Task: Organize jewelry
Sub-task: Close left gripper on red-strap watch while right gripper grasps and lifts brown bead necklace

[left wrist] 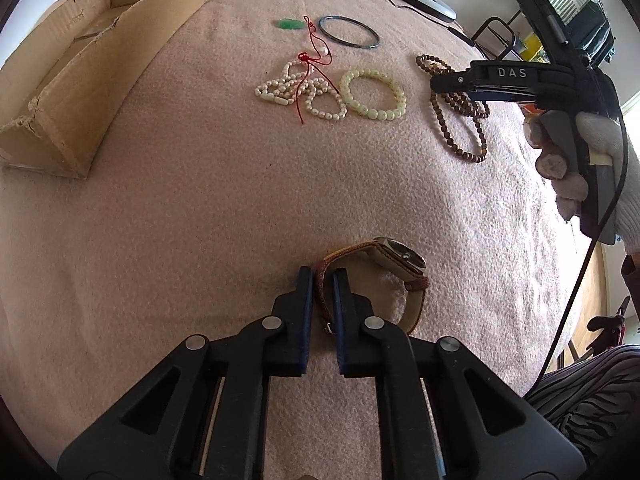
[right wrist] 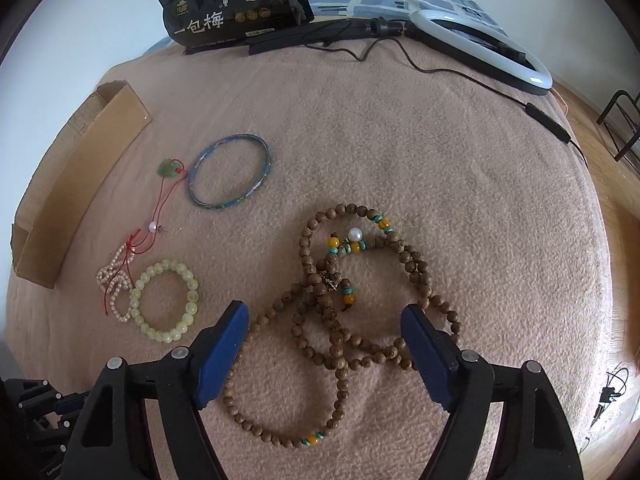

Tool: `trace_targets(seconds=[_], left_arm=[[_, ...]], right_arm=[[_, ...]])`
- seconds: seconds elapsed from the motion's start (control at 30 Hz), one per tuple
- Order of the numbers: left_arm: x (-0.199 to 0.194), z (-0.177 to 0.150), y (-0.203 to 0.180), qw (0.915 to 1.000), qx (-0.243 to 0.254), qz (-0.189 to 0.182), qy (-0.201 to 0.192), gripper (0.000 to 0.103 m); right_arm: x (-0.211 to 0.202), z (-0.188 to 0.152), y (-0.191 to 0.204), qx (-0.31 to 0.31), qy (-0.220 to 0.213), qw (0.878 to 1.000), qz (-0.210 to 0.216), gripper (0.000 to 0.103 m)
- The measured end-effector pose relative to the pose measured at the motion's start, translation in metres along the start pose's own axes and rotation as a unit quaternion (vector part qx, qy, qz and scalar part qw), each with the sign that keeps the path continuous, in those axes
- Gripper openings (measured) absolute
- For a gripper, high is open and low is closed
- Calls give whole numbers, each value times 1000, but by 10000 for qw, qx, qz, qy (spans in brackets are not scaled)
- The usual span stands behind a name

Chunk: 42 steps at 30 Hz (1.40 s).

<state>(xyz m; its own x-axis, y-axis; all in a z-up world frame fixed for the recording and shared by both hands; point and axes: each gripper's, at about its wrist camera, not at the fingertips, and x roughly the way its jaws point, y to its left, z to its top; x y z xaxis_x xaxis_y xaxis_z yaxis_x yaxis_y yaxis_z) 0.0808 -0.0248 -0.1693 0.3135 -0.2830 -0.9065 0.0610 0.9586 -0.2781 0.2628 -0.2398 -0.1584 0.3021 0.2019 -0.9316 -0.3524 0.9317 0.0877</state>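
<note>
Wristwatch [left wrist: 384, 276] with tan strap: on its side on the pink blanket, strap pinched between two blue pads. Long wooden-bead strand [right wrist: 352, 312] with yellow and turquoise accents: coiled in overlapping loops. Pale green bead bracelet [right wrist: 166, 302]: flat, touching the small pearl strand [right wrist: 114, 280] tangled with a red cord. Blue bangle [right wrist: 230, 172]: flat, just beside a green pendant [right wrist: 168, 169].

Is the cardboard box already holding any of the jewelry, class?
No: in the left wrist view the cardboard box shows only bare cardboard inside, while the pale green bracelet and wooden bead strand lie on the pink blanket.
</note>
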Motion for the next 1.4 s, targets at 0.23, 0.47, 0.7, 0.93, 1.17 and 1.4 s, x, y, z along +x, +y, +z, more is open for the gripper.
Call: trace_targets(seconds=[0.23,0.47,0.7,0.93,1.17,1.4], left_arm=[[1,2,-4,10000,20,25,-44,4],[-1,0,-4,10000,20,18,-90,4],[-2,0,-1,9999,-83,-69,-112,4],[-19,-1,-5,9995,-46,-100,-308,4],[-37,5,-5,9987,-44,-100,-495,4],[-58,21,-4,9973,-116,-192,-695,4]], right_arm=[[18,12,6,-50,204,9997,-158,74],[18,13,9,-211,257,9992,-234,37],[7,-4,-4,18,180,9998,-15,11],[-15,-19,-9,268,-4,9996,97,11],[-51,-31,-11,283,-324,9990,153,11],[-83,-27,-9,325,-726,9967,166,11]])
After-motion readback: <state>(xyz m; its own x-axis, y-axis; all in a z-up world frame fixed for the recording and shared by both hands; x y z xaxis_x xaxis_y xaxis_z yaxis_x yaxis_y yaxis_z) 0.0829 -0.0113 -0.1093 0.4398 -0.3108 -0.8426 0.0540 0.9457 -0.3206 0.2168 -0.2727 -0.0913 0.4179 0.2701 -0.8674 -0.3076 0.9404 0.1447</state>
